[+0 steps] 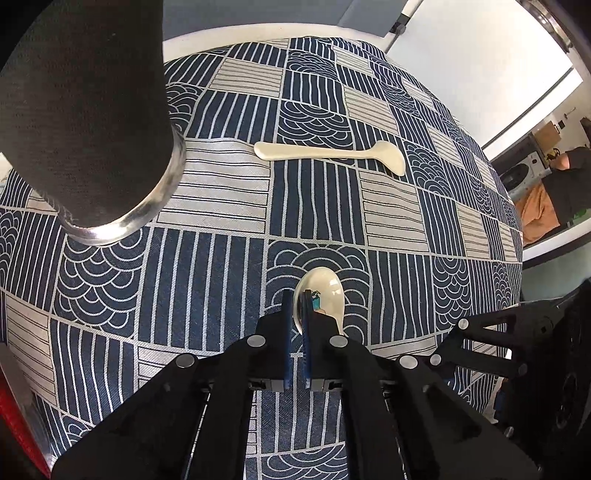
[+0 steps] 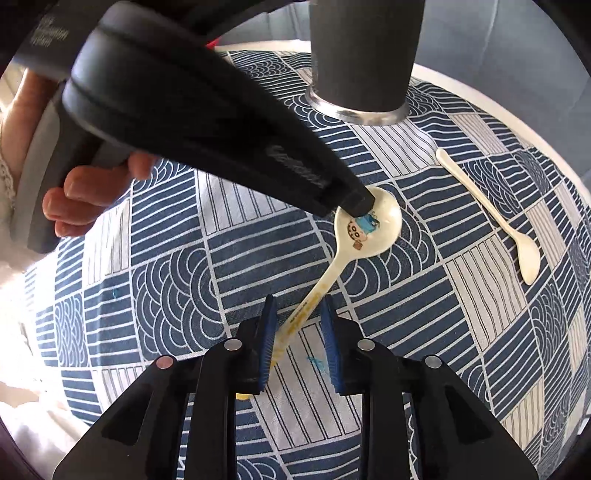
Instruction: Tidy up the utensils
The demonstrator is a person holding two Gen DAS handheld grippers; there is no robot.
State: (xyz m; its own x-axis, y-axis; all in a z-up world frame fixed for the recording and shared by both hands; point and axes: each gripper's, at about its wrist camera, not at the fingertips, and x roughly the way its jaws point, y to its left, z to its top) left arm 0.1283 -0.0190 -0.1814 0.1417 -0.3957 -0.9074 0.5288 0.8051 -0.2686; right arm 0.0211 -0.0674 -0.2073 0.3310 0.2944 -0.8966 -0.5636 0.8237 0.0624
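Note:
A cream spoon with a cartoon print (image 2: pixel 364 230) lies above the patterned cloth. My left gripper (image 1: pixel 297 295) is shut on the rim of its bowl (image 1: pixel 325 291); from the right wrist view the left gripper's fingertips (image 2: pixel 356 205) pinch the bowl's edge. My right gripper (image 2: pixel 297 317) is open, its blue pads either side of the spoon's handle (image 2: pixel 306 310). A second plain cream spoon (image 1: pixel 328 153) lies flat farther off, also in the right wrist view (image 2: pixel 491 210). A dark holder cup with a metal base ring (image 1: pixel 88 122) stands at the far left, shown too in the right wrist view (image 2: pixel 364 62).
The table is covered by a blue and white patterned cloth (image 1: pixel 207 266); its white edge (image 1: pixel 236 31) runs along the far side. The person's hand (image 2: pixel 85 195) holds the left gripper. A red object (image 1: pixel 14 417) sits at the near left edge.

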